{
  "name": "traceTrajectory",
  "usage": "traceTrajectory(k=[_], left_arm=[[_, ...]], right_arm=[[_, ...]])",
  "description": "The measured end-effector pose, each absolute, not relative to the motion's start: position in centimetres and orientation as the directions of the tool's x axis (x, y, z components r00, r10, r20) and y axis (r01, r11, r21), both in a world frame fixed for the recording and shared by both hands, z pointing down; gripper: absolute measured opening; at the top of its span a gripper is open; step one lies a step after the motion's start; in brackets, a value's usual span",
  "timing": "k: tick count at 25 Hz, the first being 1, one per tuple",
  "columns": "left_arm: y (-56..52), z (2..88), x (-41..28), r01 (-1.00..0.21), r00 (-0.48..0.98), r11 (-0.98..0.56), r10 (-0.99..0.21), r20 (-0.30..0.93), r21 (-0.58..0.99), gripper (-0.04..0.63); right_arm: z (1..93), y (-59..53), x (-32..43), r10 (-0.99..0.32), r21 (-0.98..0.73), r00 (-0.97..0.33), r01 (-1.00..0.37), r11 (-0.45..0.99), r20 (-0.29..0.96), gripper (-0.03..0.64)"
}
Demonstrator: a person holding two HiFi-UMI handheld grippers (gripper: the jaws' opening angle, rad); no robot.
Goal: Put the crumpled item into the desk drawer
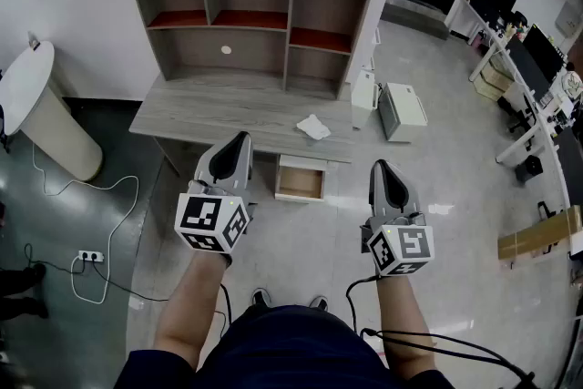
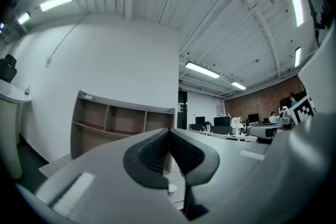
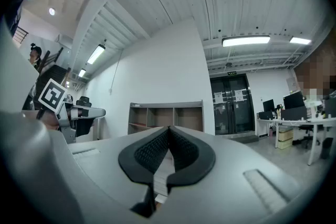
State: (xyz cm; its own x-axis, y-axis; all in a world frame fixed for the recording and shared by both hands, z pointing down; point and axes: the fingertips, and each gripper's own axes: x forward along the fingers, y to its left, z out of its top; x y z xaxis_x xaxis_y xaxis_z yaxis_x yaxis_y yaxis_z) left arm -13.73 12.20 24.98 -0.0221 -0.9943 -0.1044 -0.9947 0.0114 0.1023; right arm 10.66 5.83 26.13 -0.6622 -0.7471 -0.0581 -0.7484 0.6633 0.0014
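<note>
Left gripper (image 1: pixel 239 141) and right gripper (image 1: pixel 381 168): both pressed together, empty, short of the desk (image 1: pixel 209 109). Crumpled item (image 1: pixel 313 127) lies near its front edge, right end, above the open drawer (image 1: pixel 301 181). Pickup not started; next I'd spread the right and reach.

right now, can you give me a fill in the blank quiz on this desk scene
1. The crumpled item lies on top of the ____, not in the drawer.
2. The drawer is ____.
3. The left gripper and the right gripper both have their jaws ____, with nothing between them.
4. The crumpled item is ____ in colour.

Missing words: desk; open; shut; white.
</note>
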Motion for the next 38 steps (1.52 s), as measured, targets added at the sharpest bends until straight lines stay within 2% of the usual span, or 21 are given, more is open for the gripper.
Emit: traceTrajectory(k=[10,18,31,38], left_arm=[[13.4,25.8,-17.6,-0.992,0.014,-0.026,-0.995,-0.102,0.126,0.005],[13.3,29.2,-20.5,-0.981,0.007,-0.018,-0.998,-0.060,0.195,0.005],[5.7,31.9,-21.8,-0.988,-0.034,0.037,-0.999,0.023,0.148,0.005],[0.4,32.6,-20.0,-0.992,-0.044,0.052,-0.997,0.069,0.117,0.005]], right_arm=[[26.0,7.5,7.2,-0.766,-0.011,-0.640,-0.767,0.642,-0.059,0.006],[27.5,7.7,4.0,-0.760,0.030,-0.650,-0.759,0.650,0.010,0.006],[31.5,-1.3,1.2,-0.705,-0.068,-0.708,-0.706,0.705,0.039,0.006],[32.2,-7.6,1.8,-0.684,-0.118,-0.729,-0.683,0.721,0.035,0.006]])
